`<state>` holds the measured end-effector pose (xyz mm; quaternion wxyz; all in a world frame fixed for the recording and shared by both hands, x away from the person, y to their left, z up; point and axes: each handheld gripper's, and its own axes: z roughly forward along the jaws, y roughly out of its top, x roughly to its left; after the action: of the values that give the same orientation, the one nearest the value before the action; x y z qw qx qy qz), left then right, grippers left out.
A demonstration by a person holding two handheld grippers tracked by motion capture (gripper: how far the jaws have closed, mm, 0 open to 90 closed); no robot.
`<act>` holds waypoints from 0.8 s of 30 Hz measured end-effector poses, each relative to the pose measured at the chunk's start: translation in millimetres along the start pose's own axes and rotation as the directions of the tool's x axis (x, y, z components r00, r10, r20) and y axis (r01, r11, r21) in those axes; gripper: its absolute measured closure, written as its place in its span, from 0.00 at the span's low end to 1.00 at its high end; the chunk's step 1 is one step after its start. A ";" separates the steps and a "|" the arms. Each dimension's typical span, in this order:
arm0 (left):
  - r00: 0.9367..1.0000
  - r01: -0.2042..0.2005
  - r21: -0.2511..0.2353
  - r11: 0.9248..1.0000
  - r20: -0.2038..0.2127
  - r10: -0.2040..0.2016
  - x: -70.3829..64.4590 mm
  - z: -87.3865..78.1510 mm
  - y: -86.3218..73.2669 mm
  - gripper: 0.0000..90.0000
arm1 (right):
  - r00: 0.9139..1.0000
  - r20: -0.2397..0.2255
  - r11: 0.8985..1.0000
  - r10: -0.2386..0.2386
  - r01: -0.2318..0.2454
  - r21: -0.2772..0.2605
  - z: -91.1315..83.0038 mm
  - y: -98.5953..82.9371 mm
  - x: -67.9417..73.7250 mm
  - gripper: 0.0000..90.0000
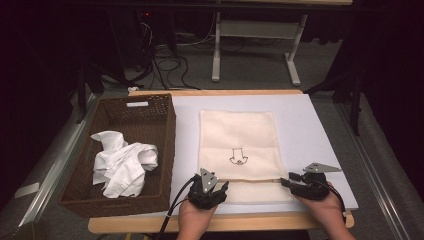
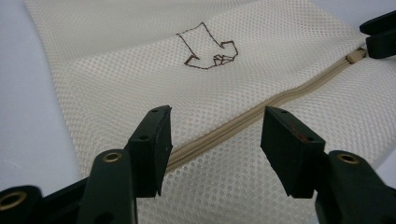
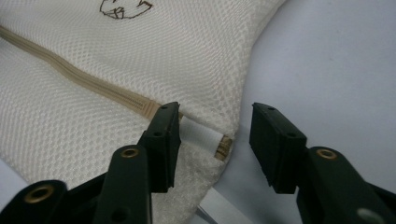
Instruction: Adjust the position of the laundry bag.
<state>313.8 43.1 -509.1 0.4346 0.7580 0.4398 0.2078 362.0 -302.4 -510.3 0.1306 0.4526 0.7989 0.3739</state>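
A cream mesh laundry bag [image 1: 237,142] with a small brown arrow drawing [image 1: 238,157] lies flat in the middle of the white table top [image 1: 310,130]. Its beige zipper [image 2: 261,109] runs across the near end. My left gripper [image 1: 224,186] sits at the zipper's left end, open, with the zipper line between its jaws [image 2: 215,126]. At the bag's near right corner my right gripper [image 1: 284,181] is open, its jaws on either side of the zipper pull [image 3: 224,147]. Just behind the pull, a short gap in the zipper shows white [image 3: 198,132]. Neither gripper holds anything.
A dark brown wicker basket [image 1: 165,135] stands at the left of the table with a crumpled white cloth [image 1: 122,165] inside. The table's wooden front edge [image 1: 260,222] lies just under my hands. A desk frame [image 1: 255,45] and cables [image 1: 165,65] are on the floor beyond.
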 end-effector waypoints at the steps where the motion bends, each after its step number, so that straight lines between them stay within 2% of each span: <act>1: 1.000 -0.001 0.002 1.000 -0.001 0.001 -0.2 -0.1 0.1 0.48 | 1.000 0.003 1.000 -0.010 0.010 -0.003 0.2 -0.1 0.8 0.60; 5: 1.000 -0.003 0.005 1.000 0.002 0.003 -0.8 0.5 -0.2 0.48 | 1.000 -0.013 1.000 -0.010 0.010 0.001 -0.5 -1.2 1.5 0.68; 13: 1.000 -0.006 0.007 1.000 0.004 0.006 -1.8 1.0 -0.7 0.48 | 0.999 -0.031 1.000 0.011 -0.010 0.015 -0.9 -0.6 2.1 0.77; 14: 1.000 -0.006 0.007 1.000 0.004 0.006 -2.0 1.0 -0.6 0.48 | 0.999 -0.041 1.000 0.005 -0.004 0.020 -1.0 -0.5 2.4 0.82; 20: 1.000 -0.007 -0.001 1.000 0.011 0.007 -2.8 -0.1 -0.5 0.48 | 0.999 -0.038 1.000 -0.009 0.009 0.015 -2.5 0.6 5.9 0.91; 24: 1.000 0.002 -0.014 1.000 0.024 -0.001 -2.8 -1.0 -0.4 0.48 | 0.999 -0.042 1.000 -0.015 0.015 0.000 -4.5 1.6 8.1 0.93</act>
<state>311.4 41.3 -508.6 0.4451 0.7572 0.4336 0.2013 356.1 -297.4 -505.1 0.1166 0.4388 0.8049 0.3822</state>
